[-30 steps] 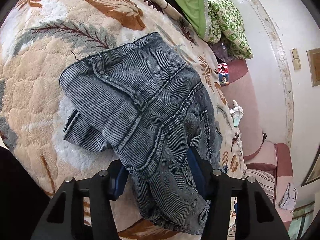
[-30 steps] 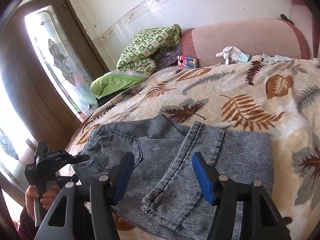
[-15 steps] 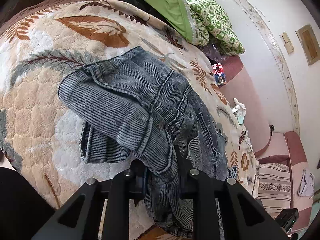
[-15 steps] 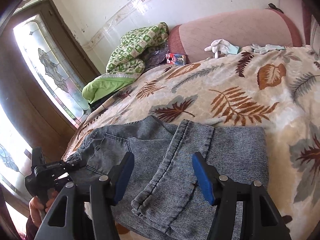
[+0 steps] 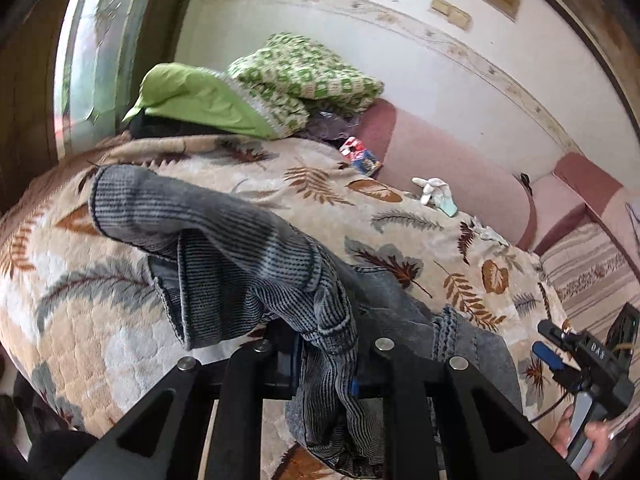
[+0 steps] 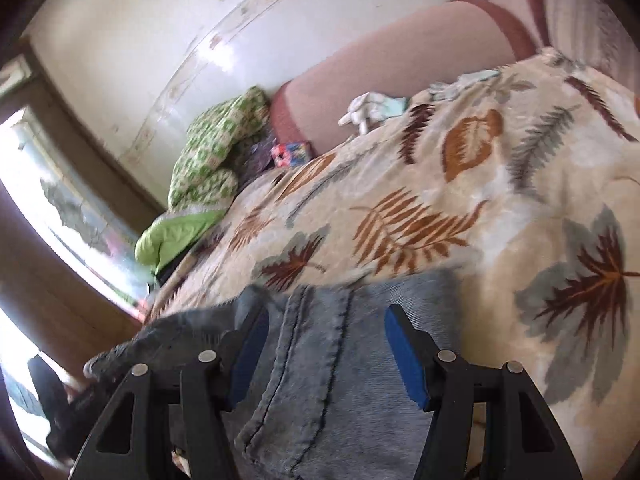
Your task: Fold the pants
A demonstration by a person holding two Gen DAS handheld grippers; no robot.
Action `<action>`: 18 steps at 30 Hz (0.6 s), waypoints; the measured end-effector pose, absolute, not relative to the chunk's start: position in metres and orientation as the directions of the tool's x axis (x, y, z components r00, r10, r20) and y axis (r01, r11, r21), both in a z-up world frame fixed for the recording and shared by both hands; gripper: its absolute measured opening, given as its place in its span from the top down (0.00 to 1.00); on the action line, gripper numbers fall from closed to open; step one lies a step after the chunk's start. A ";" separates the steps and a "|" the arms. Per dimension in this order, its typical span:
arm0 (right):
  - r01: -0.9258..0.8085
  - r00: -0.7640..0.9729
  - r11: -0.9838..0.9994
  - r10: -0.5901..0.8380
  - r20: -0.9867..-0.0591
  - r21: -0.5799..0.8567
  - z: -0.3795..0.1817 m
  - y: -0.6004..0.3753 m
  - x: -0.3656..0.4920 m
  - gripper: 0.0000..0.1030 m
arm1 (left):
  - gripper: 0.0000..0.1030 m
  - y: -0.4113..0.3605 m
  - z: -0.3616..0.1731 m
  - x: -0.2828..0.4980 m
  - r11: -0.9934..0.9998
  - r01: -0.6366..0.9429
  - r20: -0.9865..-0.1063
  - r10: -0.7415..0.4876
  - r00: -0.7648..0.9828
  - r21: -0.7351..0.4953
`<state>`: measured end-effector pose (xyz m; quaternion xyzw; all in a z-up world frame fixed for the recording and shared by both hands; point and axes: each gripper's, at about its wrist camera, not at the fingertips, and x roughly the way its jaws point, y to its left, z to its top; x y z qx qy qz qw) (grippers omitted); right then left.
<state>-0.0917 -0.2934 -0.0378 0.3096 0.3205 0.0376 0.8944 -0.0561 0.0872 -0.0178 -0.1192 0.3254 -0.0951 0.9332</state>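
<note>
Grey-blue denim pants [image 5: 240, 248] lie part-folded on a leaf-patterned blanket [image 5: 100, 320]. My left gripper [image 5: 324, 360] has a bunched fold of the pants between its jaws; they are still closing on it, and the cloth hides the pads. The held end is lifted off the blanket and drapes over the fingers. My right gripper [image 6: 326, 356] hovers open over the other part of the pants [image 6: 320, 400], its blue pads [image 6: 404, 356] wide apart and not pressing the cloth. That gripper also shows at the lower right [image 5: 560, 356] in a person's hand.
A green checked quilt [image 5: 304, 76] and a lime cloth [image 5: 200, 100] are piled at the bed's far end. A small colourful box [image 5: 360, 156] and white gloves [image 5: 434, 192] lie beside the pink padded backrest [image 5: 460, 160]. A glazed door [image 5: 92, 40] stands at the left.
The left gripper closed on a fold of the pants, then rose and rolled, lifting that end off the blanket. The right gripper, still open, shifted sideways over the pants and tilted.
</note>
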 end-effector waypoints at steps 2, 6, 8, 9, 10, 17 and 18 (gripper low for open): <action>0.173 0.809 0.770 0.244 -0.534 0.614 -0.034 -0.315 -0.095 0.38 | 0.83 0.067 -0.007 -0.061 0.958 0.160 -0.567 -0.270 0.778 -0.237; 0.239 0.852 0.687 0.191 -0.487 0.686 -0.026 -0.361 -0.109 0.38 | 0.83 0.020 0.010 -0.074 0.947 0.292 -0.537 -0.317 0.782 -0.133; 0.262 0.870 0.648 0.162 -0.465 0.715 -0.023 -0.382 -0.117 0.38 | 0.83 -0.009 0.012 -0.084 0.926 0.370 -0.529 -0.352 0.772 -0.076; 0.274 0.879 0.632 0.141 -0.455 0.725 -0.022 -0.393 -0.122 0.38 | 0.83 -0.025 0.011 -0.089 0.911 0.409 -0.530 -0.368 0.764 -0.044; 0.286 0.885 0.621 0.120 -0.449 0.729 -0.021 -0.402 -0.128 0.38 | 0.82 -0.042 0.007 -0.095 0.892 0.452 -0.538 -0.382 0.751 -0.003; 0.365 0.898 0.558 0.001 -0.440 0.746 -0.018 -0.452 -0.162 0.38 | 0.66 -0.122 -0.059 -0.120 0.704 0.702 -0.735 -0.422 0.531 0.103; 0.367 0.898 0.554 -0.003 -0.439 0.748 -0.018 -0.455 -0.164 0.38 | 0.64 -0.121 -0.062 -0.117 0.704 0.707 -0.751 -0.427 0.503 0.074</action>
